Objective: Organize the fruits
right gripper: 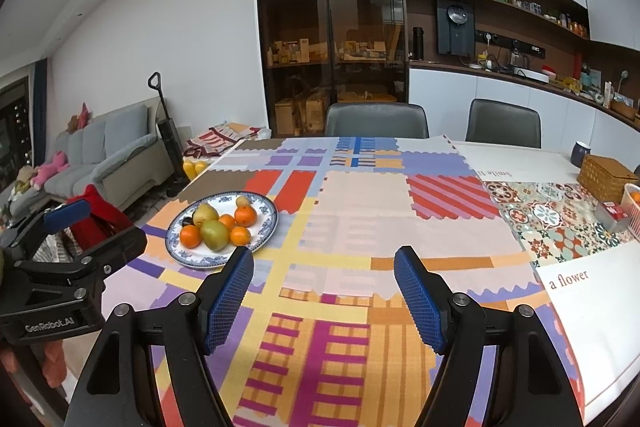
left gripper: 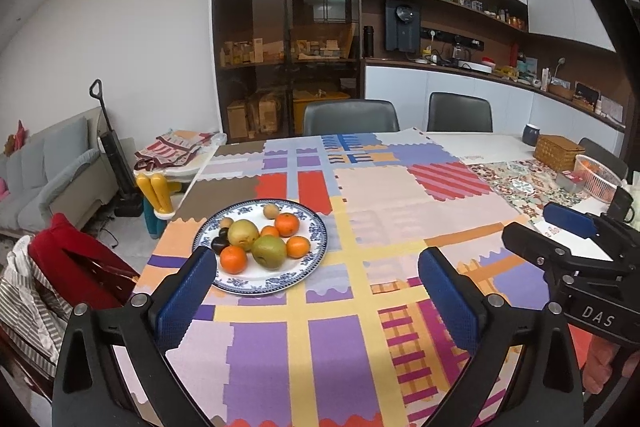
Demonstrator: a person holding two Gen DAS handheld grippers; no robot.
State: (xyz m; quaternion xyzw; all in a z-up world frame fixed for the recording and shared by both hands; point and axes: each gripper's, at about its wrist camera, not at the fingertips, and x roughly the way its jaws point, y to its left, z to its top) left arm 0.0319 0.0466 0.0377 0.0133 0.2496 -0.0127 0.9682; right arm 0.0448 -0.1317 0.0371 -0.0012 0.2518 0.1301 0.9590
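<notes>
A blue-and-white plate [left gripper: 316,227] sits on the patterned tablecloth at the left and holds several fruits: oranges [left gripper: 233,259], two green-yellow pears [left gripper: 269,250], small brown fruits and a dark one. It also shows in the right wrist view [right gripper: 269,217]. My left gripper [left gripper: 316,291] is open and empty, just in front of and to the right of the plate. My right gripper [right gripper: 323,293] is open and empty, over the cloth to the right of the plate. The right gripper also shows at the right edge of the left wrist view [left gripper: 560,227].
A white mesh basket [left gripper: 598,179] with oranges, a wicker box [left gripper: 558,151], a small red box [right gripper: 614,211] and a dark mug [left gripper: 531,134] stand at the far right of the table. Two grey chairs [left gripper: 350,117] stand behind it. A red cloth [left gripper: 68,251] lies off the left edge.
</notes>
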